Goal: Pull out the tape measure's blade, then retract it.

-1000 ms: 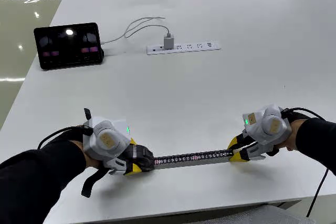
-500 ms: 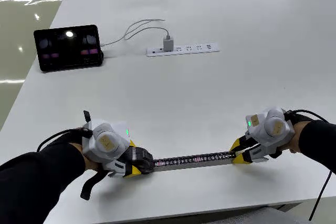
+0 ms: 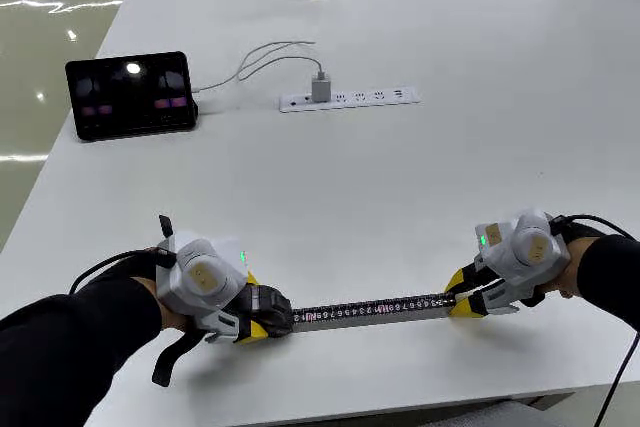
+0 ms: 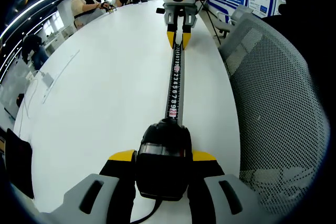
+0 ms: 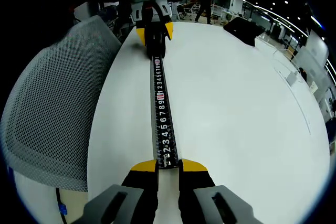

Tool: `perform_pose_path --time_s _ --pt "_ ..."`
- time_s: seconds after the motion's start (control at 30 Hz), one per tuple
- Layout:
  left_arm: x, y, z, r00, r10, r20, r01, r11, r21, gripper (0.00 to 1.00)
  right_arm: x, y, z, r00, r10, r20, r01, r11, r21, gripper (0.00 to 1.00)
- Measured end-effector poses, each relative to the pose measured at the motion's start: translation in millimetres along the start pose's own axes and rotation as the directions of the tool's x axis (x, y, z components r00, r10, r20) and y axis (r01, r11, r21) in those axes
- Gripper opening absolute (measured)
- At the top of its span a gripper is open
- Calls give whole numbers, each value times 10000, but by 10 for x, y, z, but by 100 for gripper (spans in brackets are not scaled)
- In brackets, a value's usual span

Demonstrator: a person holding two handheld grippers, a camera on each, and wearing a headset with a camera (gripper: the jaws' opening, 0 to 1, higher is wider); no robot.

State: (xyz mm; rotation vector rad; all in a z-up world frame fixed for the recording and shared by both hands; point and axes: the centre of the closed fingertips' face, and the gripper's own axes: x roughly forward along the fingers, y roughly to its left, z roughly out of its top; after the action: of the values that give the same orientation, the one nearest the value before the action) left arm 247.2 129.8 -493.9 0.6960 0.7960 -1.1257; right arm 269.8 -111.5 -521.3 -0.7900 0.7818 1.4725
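The tape measure (image 3: 268, 309) lies near the front edge of the table (image 3: 400, 177), its case clamped between the jaws of the left gripper (image 3: 255, 305). This anchors it so the pull cannot drag it. The blade (image 3: 370, 308) runs flat along the table to the right gripper (image 3: 458, 295), whose jaws are closed on the blade's tip and held low, probably to keep the blade straight. Compared with a second ago, the right gripper sits further right and more blade is exposed; the case holds its place.
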Motion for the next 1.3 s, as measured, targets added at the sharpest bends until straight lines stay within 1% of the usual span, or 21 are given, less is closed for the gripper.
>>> perform_pose_path --time_s 0.37,0.97,1.3 --pt "0 -3 -1 10000 -2 -10 2 10000 13 32 -41 3 -62 10000 -18 -51 18 10000 53 11" --pt "-8 -7 -2 10000 13 -1 -13 10000 46 32 -76 1 -115 9999 -67 -77 69 9998 161 11" --pt "-4 -7 2 10000 29 31 -29 10000 -4 32 -70 -3 -104 10000 -94 -31 94 9997 230 11"
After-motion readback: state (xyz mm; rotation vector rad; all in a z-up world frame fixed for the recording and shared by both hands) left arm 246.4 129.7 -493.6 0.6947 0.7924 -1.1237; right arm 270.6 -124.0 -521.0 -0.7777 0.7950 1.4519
